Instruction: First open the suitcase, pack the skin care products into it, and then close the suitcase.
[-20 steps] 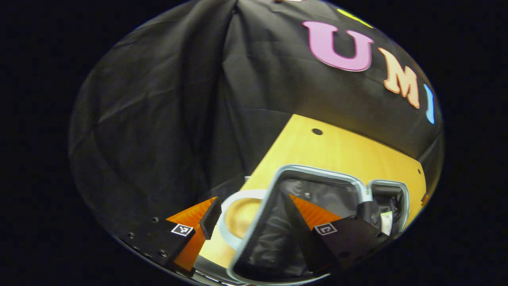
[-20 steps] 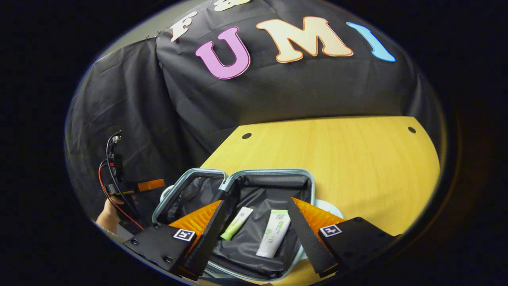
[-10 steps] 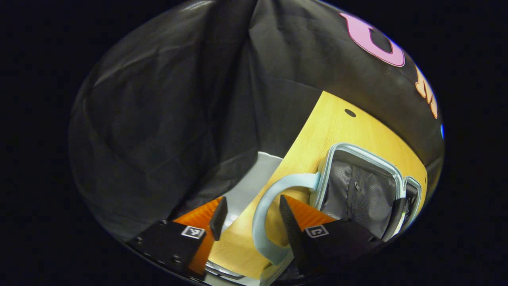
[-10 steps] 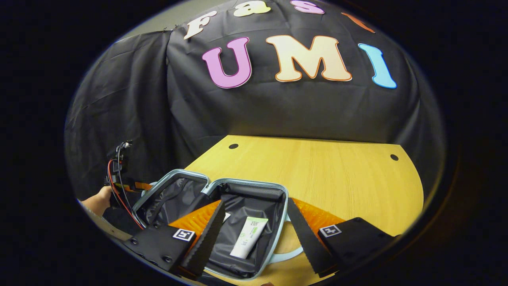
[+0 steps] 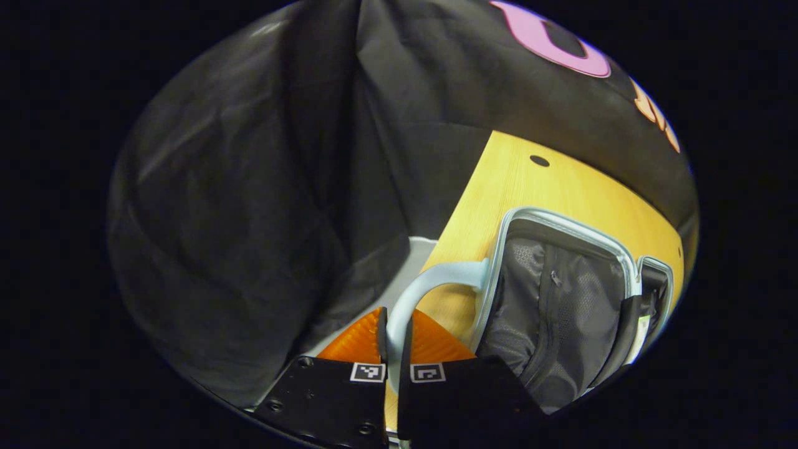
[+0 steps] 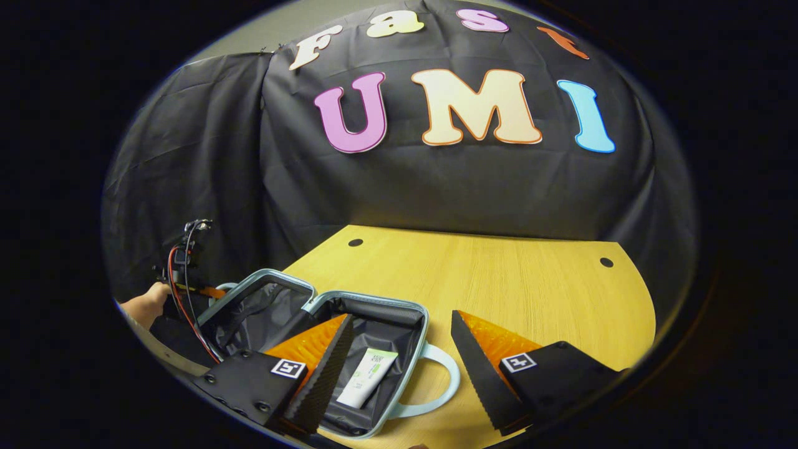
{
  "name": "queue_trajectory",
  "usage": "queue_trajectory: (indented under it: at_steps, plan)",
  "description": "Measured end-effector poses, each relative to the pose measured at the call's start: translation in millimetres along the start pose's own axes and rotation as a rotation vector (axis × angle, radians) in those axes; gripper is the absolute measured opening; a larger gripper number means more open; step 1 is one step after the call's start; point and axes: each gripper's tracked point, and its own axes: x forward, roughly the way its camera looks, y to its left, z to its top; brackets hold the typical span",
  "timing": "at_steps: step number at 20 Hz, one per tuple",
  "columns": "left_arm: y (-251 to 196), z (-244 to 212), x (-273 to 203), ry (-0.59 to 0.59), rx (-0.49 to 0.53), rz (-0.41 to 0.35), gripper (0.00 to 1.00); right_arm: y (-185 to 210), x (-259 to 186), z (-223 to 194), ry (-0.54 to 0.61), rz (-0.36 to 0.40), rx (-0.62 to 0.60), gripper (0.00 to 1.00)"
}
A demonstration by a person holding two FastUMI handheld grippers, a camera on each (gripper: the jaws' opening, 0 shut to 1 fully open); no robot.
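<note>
Ribbed orange left tool [image 5: 392,327] pinching suitcase's [image 5: 561,299] smooth, curved handle [image 5: 424,284]

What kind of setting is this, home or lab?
Likely a staged recording booth, not a home: black cloth wall as backdrop, bare wooden table with cable holes, and one open suitcase as the prop.

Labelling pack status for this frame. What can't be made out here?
- How many tubes are packed: right gripper view shows one white-and-green tube; the right gripper's left finger hides the rest of the open pale-blue suitcase.
- Left gripper, shut on the pale-blue handle: contact is cut off at the left gripper view's bottom edge.
</note>
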Motion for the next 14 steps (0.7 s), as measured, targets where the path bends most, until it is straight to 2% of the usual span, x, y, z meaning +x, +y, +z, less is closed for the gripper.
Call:
queue_trajectory:
  at_steps: [6, 10, 14]
  plan:
    - [-21, 65, -88, -0.171, 0.054, -0.018, 0.00, -16, -12, 11, -0.057, 0.041, -0.069, 0.98]
    - [-70, 115, -174, -0.310, 0.094, -0.091, 0.00, -39, -24, 17, -0.082, 0.059, -0.065, 0.98]
    - [-140, 129, -223, -0.388, 0.115, -0.186, 0.00, -74, -38, 33, -0.131, 0.032, -0.037, 0.98]
